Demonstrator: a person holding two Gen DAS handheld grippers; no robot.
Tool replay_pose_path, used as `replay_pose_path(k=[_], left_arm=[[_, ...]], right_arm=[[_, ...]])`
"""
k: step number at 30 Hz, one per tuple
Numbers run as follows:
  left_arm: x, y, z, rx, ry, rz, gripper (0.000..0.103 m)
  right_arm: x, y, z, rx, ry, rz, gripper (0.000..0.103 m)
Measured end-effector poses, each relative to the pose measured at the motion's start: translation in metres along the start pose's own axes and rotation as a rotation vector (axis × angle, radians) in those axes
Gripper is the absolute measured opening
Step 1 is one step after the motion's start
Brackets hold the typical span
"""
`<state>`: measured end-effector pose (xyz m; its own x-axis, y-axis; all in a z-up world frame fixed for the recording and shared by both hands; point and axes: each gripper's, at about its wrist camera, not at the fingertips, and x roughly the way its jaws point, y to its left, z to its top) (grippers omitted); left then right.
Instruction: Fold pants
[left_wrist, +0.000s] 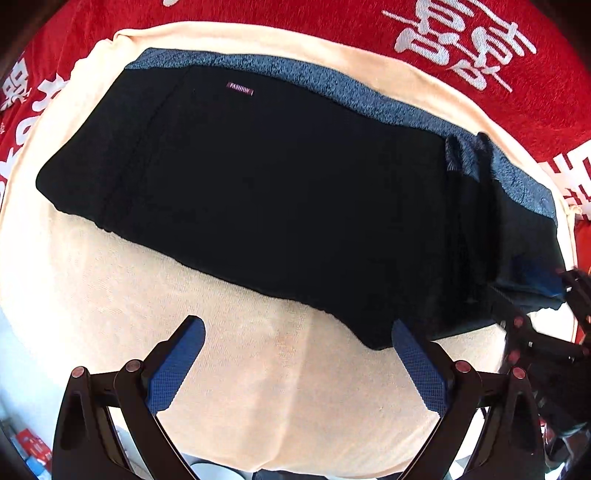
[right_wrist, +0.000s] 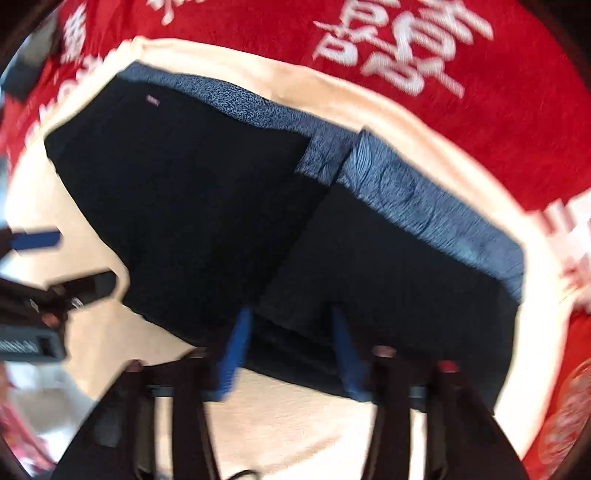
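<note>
Black pants (left_wrist: 266, 192) lie folded on a cream towel (left_wrist: 258, 387), with a blue-grey speckled strip along their far edge and a small label (left_wrist: 240, 89). My left gripper (left_wrist: 299, 336) hangs open and wide over bare towel just in front of the pants; its right fingertip (left_wrist: 404, 332) is at the pants' near edge. In the blurred right wrist view the right gripper (right_wrist: 291, 317) points down at the near edge of the pants (right_wrist: 207, 206). Its blue fingers (right_wrist: 236, 350) stand apart with the flat layered edge between them, and I see no bunching.
A red cloth with white characters (left_wrist: 461, 44) lies under the towel and surrounds it. The right gripper (left_wrist: 554, 321) shows at the left view's right edge, and the left gripper (right_wrist: 62, 262) at the right view's left edge. Small packets (left_wrist: 33, 446) lie beyond the towel's near-left edge.
</note>
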<state>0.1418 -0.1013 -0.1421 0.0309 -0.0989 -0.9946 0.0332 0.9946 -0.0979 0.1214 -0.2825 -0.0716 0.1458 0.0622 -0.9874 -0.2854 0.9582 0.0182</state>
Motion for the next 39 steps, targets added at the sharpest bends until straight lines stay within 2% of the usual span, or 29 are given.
replay_pose_path(k=[1,4,6,9,13,17,19,27,33,39], left_arm=[[0.001,0.002,0.000,-0.001,0.003,0.001,0.102],[0.003,0.003,0.002,-0.005,0.001,0.006,0.102],[0.006,0.000,0.006,-0.009,0.002,0.008,0.102],[0.002,0.000,0.010,-0.015,0.000,0.008,0.102],[0.003,0.003,0.010,-0.024,0.009,0.011,0.102],[0.008,0.001,0.011,-0.026,0.012,0.018,0.102],[0.008,0.001,0.010,-0.023,0.019,0.022,0.102],[0.008,0.001,0.011,-0.027,0.012,0.020,0.102],[0.004,0.001,0.014,-0.036,0.018,0.015,0.102],[0.009,0.007,0.013,-0.045,0.014,0.006,0.102]], right_arm=[[-0.002,-0.005,0.003,0.031,0.007,0.045,0.025],[-0.011,-0.027,0.012,0.137,0.006,0.164,0.019],[-0.017,-0.035,0.016,0.166,-0.006,0.200,0.018],[-0.021,-0.034,0.019,0.151,-0.001,0.203,0.018],[-0.002,-0.019,0.009,0.128,0.035,0.169,0.019],[-0.007,-0.019,0.007,0.147,0.021,0.152,0.023],[-0.008,-0.019,0.006,0.149,0.025,0.160,0.031],[-0.009,-0.012,0.003,0.145,0.028,0.166,0.046],[-0.008,-0.007,0.004,0.144,0.047,0.157,0.052],[-0.007,-0.002,0.006,0.136,0.050,0.132,0.053]])
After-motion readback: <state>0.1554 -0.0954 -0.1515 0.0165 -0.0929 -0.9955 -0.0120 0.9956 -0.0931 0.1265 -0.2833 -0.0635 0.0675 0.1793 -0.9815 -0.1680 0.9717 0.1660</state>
